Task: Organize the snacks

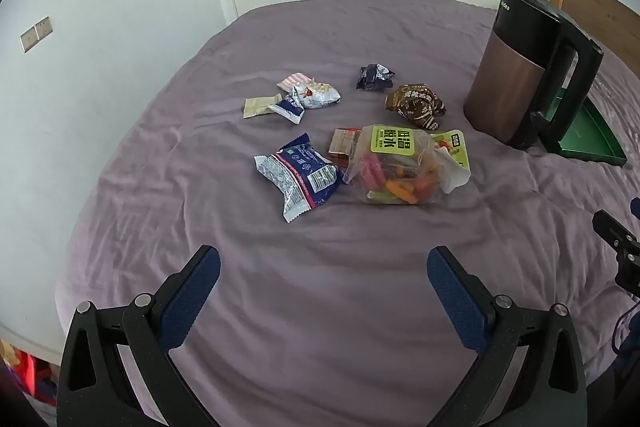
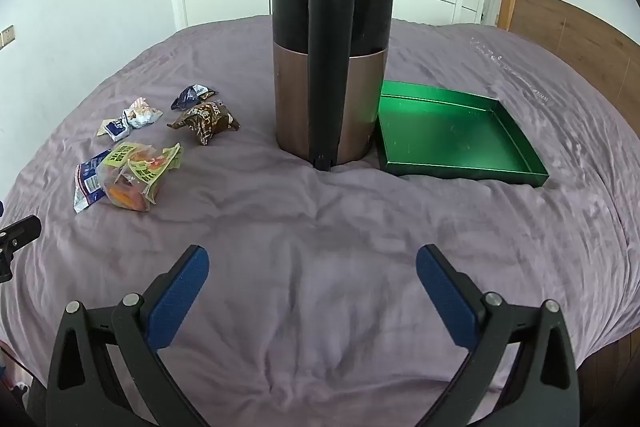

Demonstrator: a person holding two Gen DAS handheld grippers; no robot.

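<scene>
Several snack packets lie on the purple bedsheet. In the left wrist view: a blue-and-white packet [image 1: 298,177], a clear bag of coloured sweets with a green label [image 1: 400,167], a brown patterned packet [image 1: 416,105], a dark blue crumpled wrapper [image 1: 375,77], and a cluster of white and beige packets [image 1: 298,95]. My left gripper [image 1: 323,267] is open and empty, short of the snacks. My right gripper [image 2: 312,265] is open and empty over bare sheet. An empty green tray [image 2: 460,171] lies right of the kettle. The sweets bag [image 2: 134,173] and brown packet [image 2: 206,125] show at left.
A tall copper-and-black kettle [image 2: 330,67] stands between the snacks and the tray; it also shows in the left wrist view [image 1: 520,75]. A wooden headboard [image 2: 560,27] is at the right. White doors and an open wardrobe stand beyond the bed.
</scene>
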